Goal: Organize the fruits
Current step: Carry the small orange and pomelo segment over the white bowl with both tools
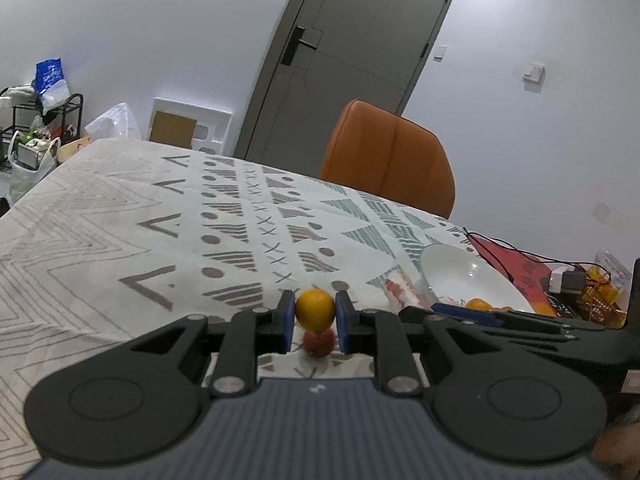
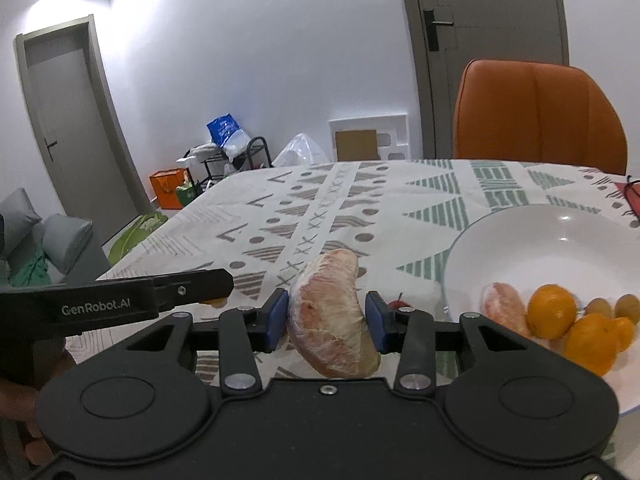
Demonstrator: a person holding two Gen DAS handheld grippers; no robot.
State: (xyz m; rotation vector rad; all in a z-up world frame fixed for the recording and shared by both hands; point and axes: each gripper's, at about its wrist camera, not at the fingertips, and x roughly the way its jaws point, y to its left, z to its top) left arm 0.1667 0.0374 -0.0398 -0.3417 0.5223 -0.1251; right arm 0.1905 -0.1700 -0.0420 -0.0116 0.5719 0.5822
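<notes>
A counter [image 1: 100, 216] under a cloth printed with grey and green triangles, dots and zigzags carries the scene, with an orange chair [image 1: 386, 158] pushed up to its far edge and a grey door [image 1: 344, 52] in the white wall behind. Off the far left corner stand a black rack [image 1: 44, 116] piled with bags and a white foam packing piece [image 1: 190, 122] leaning on the wall. On the right side of the counter sits a white bowl [image 2: 560, 240]; beyond it in the left wrist view lie a red packet [image 1: 516, 266] and a tangle of thin wires. The bowl holds a peeled citrus segment [image 2: 505, 312], several oranges [image 2: 552, 312] and two small yellowish-brown fruits [image 2: 600, 307] gathered at its near side. The left tongs [image 1: 315, 314] are closed on a small round orange-yellow fruit [image 1: 315, 309], the blue pads pressing it from both sides, held above the cloth; a red, rough-skinned fruit [image 1: 319, 342] lies on the counter just below it. The right tongs [image 2: 327, 318] are partly closed on a large peeled pomelo piece [image 2: 332, 316], pale pink under a whitish membrane, curved like a crescent, standing on end between the blue pads, left of the bowl and clear of it. The left tongs' black arm reaches across the left side of the right wrist view.
</notes>
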